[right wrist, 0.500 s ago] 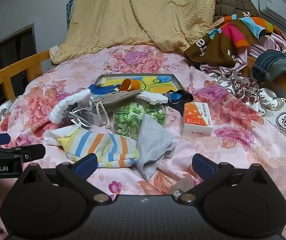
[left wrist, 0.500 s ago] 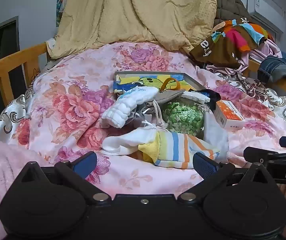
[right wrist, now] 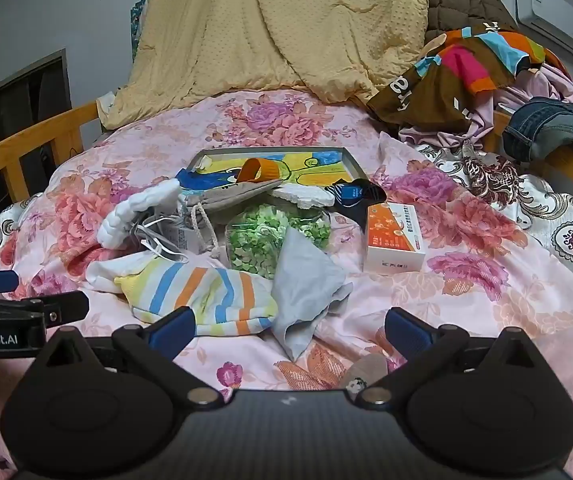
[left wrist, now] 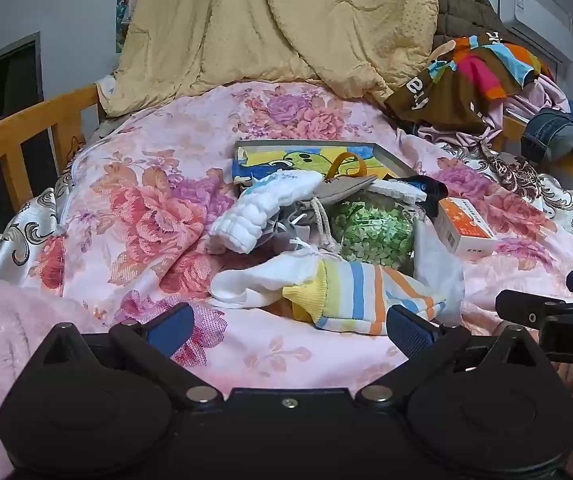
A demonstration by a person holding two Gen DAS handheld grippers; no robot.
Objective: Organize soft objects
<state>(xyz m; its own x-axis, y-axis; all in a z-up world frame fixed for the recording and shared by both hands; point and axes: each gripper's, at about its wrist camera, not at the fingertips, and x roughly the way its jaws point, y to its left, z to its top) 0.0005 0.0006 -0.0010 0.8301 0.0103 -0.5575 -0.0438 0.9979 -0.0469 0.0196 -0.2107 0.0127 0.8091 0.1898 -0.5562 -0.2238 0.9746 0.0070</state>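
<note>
Striped sock (right wrist: 202, 296) ahead, grey cloth (right wrist: 306, 288) beside, perhaps overlapping it.

From my left wrist view, the right gripper (left wrist: 566, 312) pokes in at the edge, its black body lettered "DA" in white, cut off by the frame. From the right wrist view, the left gripper (right wrist: 14, 312) shows "enRobot.AI". The orange and white box (right wrist: 394, 240) carries print too small for me to read.
</note>
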